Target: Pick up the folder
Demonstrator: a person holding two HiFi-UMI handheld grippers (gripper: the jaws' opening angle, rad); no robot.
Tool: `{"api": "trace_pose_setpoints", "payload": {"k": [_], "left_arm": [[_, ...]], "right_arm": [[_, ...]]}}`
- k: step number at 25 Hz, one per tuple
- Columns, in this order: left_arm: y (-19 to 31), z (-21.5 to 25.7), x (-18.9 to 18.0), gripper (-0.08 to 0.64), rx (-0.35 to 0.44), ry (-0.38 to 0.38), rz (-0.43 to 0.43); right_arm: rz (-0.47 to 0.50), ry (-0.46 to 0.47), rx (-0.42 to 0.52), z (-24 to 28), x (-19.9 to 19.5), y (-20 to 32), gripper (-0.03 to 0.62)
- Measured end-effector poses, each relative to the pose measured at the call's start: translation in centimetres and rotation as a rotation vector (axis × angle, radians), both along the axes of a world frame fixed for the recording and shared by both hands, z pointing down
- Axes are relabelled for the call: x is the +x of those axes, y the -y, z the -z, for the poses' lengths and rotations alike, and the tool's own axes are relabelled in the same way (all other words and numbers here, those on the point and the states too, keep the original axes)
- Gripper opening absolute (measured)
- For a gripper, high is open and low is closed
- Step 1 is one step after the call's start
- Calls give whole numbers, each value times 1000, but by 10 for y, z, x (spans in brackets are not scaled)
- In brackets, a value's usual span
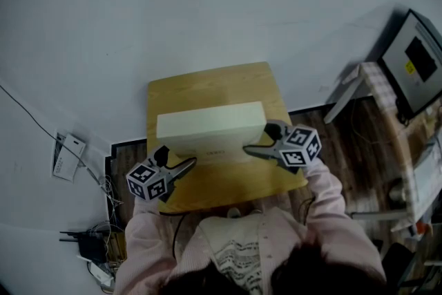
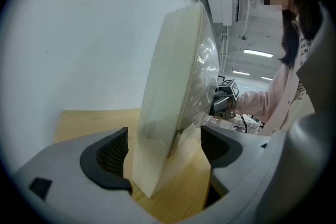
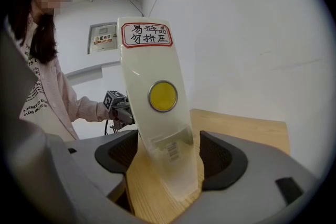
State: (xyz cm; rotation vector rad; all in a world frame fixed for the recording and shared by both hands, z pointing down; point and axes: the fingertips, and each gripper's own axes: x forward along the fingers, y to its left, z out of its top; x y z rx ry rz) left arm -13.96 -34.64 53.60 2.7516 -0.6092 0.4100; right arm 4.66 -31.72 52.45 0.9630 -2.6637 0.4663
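Observation:
A pale cream box folder (image 1: 210,124) stands on its long edge on the small wooden table (image 1: 228,179). My left gripper (image 1: 178,159) is at its left end and my right gripper (image 1: 261,138) at its right end. In the left gripper view the folder (image 2: 173,97) leans between the jaws of the left gripper (image 2: 165,157), close to the left pad (image 2: 113,157) and well apart from the other; the jaws are open. In the right gripper view its spine (image 3: 157,113), with a yellow disc and a red-bordered label, sits between the open jaws of the right gripper (image 3: 170,160), resting on the wood.
White wall lies behind the table. Cables and a black adapter (image 1: 83,245) lie on the floor at left, near a white device (image 1: 68,157). A bench (image 1: 376,83) and a dark screen (image 1: 414,59) stand at right. The person's pink sleeves (image 1: 324,190) reach in from below.

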Motion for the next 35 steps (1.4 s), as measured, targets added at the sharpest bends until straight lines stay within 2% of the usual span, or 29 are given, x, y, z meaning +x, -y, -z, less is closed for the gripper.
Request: {"api": "trace_pose_setpoints", "payload": {"k": [7,16,30,35], "left_arm": [[0,2,13,420,35,-26,-58],[3,0,12,371,53,0,-65],[1,2,12,364,52,43,-63],[-2,6,13,362,60,34,-58]], "right_arm": [[0,13,-12,-5,-4,0,376],[19,-24,13,-11,-9,0,353],[-1,-39,26,-8,-9,-2,344],[-22,-25,37,-3,-6,-5,342]]}}
